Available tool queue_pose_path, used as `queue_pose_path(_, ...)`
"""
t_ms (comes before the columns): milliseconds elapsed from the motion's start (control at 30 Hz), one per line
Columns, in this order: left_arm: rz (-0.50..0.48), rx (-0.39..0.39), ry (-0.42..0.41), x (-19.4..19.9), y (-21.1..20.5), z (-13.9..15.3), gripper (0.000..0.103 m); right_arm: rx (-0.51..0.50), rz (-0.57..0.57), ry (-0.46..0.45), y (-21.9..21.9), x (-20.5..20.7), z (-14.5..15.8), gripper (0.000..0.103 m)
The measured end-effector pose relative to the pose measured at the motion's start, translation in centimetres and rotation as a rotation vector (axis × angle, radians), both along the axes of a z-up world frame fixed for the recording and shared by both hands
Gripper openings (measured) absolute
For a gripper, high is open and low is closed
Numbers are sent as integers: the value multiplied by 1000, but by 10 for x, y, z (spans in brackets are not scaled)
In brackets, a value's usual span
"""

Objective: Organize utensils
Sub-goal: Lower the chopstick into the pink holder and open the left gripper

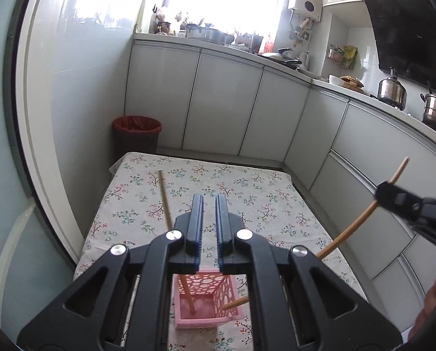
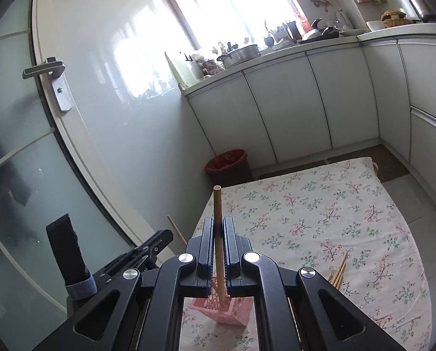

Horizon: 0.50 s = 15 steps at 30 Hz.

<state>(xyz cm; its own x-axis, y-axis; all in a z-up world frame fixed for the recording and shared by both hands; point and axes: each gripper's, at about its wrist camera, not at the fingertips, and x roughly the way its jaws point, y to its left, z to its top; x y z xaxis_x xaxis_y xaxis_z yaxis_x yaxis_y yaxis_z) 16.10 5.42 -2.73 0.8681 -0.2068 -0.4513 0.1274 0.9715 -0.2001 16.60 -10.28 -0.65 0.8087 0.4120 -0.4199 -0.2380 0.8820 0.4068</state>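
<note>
A pink lattice basket [image 1: 215, 286] [image 2: 235, 310] stands on the floral tablecloth [image 1: 247, 187], close under both grippers. One wooden chopstick [image 1: 164, 196] [image 2: 175, 231] stands in it and leans left of my left gripper [image 1: 209, 197] [image 2: 166, 234]. That gripper's jaws are narrowly apart with nothing between them. My right gripper [image 2: 219, 219] [image 1: 383, 194] is shut on a second chopstick [image 2: 217, 201] [image 1: 346, 231]. This chopstick slants down from the right, with its lower tip inside the basket.
A few loose chopsticks [image 2: 339, 272] lie on the cloth to the right of the basket. A dark bin with a red liner [image 1: 137, 134] stands beyond the table's far left corner. White cabinets [image 1: 223, 102] run behind and to the right. A glass door is on the left.
</note>
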Motion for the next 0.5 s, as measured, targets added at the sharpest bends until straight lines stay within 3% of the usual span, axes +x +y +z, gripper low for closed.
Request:
queue_pose_path(133, 23, 9, 8, -7, 4, 6, 31, -26, 9, 63, 10, 15, -13, 6)
queue_pose_path(500, 95, -10, 236, -8, 20, -9, 46, -31, 22, 151, 28, 45, -42, 8)
